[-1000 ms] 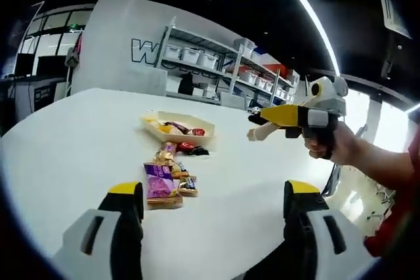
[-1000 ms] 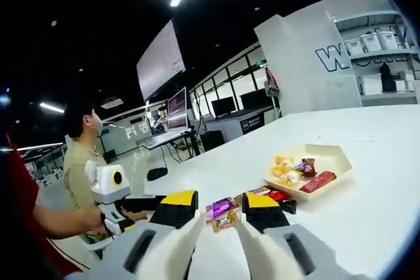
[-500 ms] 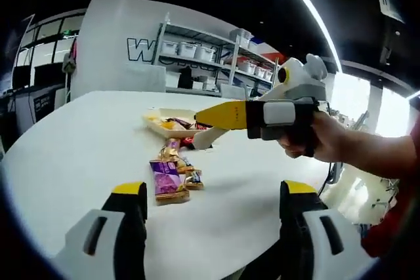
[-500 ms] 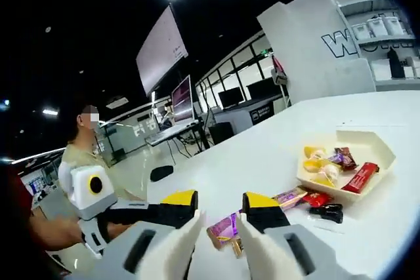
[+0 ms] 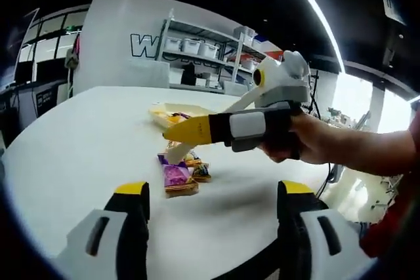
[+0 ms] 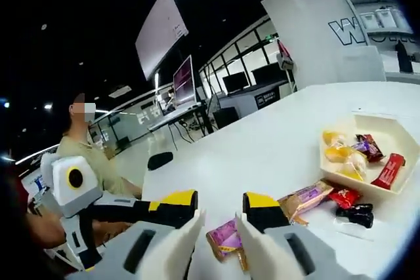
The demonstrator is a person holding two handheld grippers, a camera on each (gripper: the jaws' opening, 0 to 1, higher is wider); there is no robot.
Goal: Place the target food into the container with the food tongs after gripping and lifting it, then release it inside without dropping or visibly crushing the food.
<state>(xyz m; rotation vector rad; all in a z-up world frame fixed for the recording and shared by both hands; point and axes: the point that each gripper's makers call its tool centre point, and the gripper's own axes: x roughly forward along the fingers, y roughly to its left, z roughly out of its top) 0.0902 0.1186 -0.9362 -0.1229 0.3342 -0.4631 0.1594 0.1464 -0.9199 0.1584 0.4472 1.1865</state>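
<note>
Both grippers are empty, the left gripper wide open above the table, the right gripper narrowly parted just over a purple snack, with the tray of sweets beyond.

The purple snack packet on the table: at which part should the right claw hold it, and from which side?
Judging from both views, grip the purple packet across its narrow width, near the end facing the right claw, coming from above. It lies flat on the white table, and a gold-wrapped snack touches its far side, so the near end looks freer.
</note>
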